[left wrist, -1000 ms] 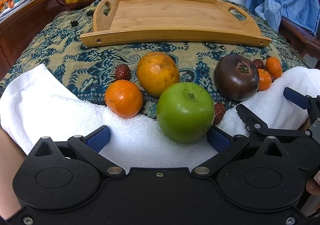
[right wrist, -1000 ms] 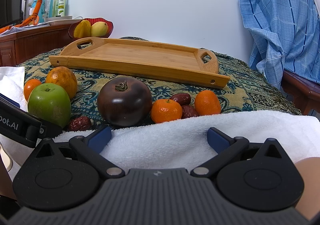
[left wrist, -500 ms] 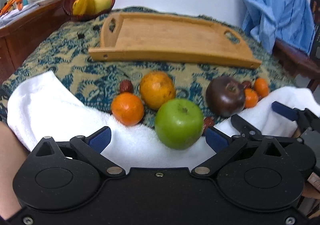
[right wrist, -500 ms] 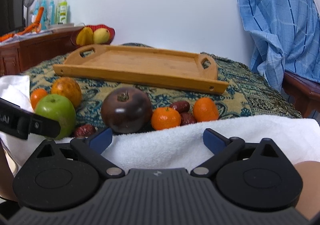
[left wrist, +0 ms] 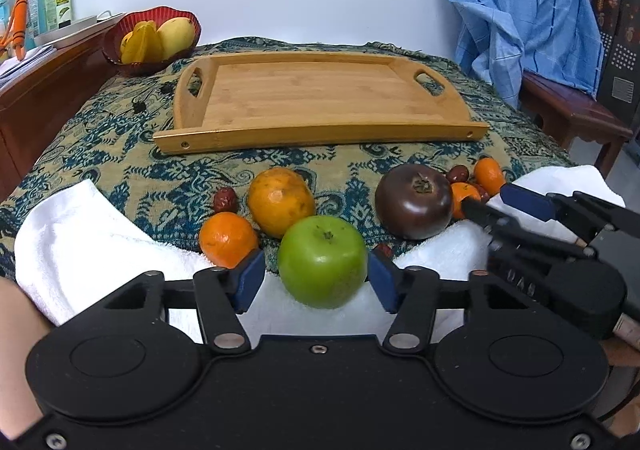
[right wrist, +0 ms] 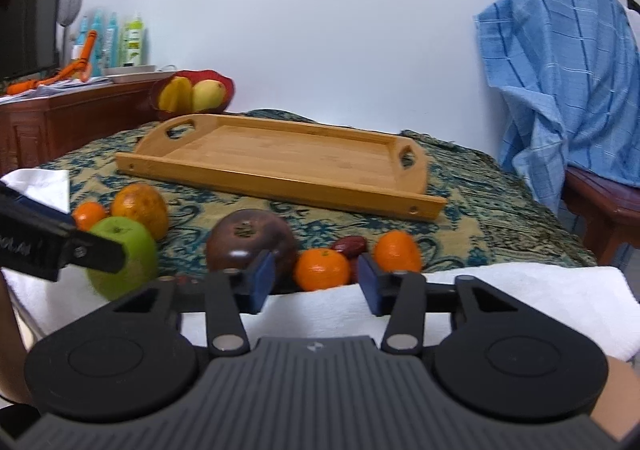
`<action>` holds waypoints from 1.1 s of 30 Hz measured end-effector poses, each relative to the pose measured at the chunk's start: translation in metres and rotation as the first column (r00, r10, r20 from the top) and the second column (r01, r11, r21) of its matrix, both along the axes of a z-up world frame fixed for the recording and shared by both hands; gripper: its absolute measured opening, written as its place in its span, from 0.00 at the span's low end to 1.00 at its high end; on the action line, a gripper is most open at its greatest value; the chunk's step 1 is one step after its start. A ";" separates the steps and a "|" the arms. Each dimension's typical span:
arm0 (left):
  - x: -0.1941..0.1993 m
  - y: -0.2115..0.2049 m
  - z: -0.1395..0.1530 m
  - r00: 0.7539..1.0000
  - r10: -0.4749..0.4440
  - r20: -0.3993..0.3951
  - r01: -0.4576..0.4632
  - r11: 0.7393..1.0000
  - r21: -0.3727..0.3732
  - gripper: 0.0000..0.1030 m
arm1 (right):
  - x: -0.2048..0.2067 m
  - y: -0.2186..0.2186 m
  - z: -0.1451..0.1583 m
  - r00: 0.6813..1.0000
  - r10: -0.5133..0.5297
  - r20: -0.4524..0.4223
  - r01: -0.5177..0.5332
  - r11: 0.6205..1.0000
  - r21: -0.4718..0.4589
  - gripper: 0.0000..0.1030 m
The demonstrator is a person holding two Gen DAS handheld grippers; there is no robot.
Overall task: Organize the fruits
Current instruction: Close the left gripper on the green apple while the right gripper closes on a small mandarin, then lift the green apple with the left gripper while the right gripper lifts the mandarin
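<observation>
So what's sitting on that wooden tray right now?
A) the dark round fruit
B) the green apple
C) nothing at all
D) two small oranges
C: the wooden tray is bare in both views, while the green apple, the dark round fruit and the small oranges all lie in front of it on the patterned cloth.
</observation>
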State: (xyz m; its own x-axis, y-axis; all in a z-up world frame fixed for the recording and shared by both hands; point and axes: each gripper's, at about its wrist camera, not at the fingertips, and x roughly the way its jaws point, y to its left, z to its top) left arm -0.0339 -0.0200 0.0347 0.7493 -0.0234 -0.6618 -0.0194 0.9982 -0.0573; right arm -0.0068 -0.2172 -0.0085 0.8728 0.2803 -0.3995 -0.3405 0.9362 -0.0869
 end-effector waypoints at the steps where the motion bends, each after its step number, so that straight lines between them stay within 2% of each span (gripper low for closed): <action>1: 0.000 0.000 -0.001 1.000 0.000 -0.001 0.000 1.000 0.001 0.52 | 0.002 -0.001 0.000 1.000 -0.002 -0.009 0.002 1.000 -0.001 0.40; 4: 0.001 -0.001 -0.004 1.000 0.000 -0.006 0.000 1.000 0.003 0.51 | 0.008 -0.002 -0.003 0.999 0.000 -0.041 0.000 1.000 0.008 0.33; 11: 0.004 -0.003 -0.011 1.000 0.013 -0.003 -0.013 1.000 -0.001 0.52 | 0.015 0.002 -0.008 0.999 0.011 -0.050 -0.012 1.000 -0.012 0.33; 15: 0.008 -0.004 -0.015 1.000 0.023 -0.001 -0.023 1.000 -0.012 0.51 | 0.020 0.004 -0.011 0.998 0.025 -0.051 -0.026 1.000 -0.016 0.35; 16: 0.009 -0.004 -0.017 1.000 0.024 0.000 -0.024 1.000 -0.012 0.52 | 0.022 0.003 -0.011 0.998 0.029 -0.051 -0.029 1.000 -0.009 0.45; 22: 0.014 -0.007 -0.024 0.999 0.034 -0.004 -0.034 0.999 -0.005 0.53 | 0.026 0.002 -0.014 0.999 0.035 -0.033 -0.035 0.999 0.015 0.49; 32: 0.014 -0.013 -0.027 0.999 0.049 0.009 -0.049 0.999 0.016 0.53 | 0.031 0.011 -0.017 0.999 0.046 0.027 -0.045 0.999 -0.024 0.50; 33: 0.013 -0.013 -0.027 0.999 0.052 0.009 -0.052 0.999 0.015 0.53 | 0.032 0.012 -0.017 0.998 0.046 0.033 -0.045 0.999 -0.028 0.47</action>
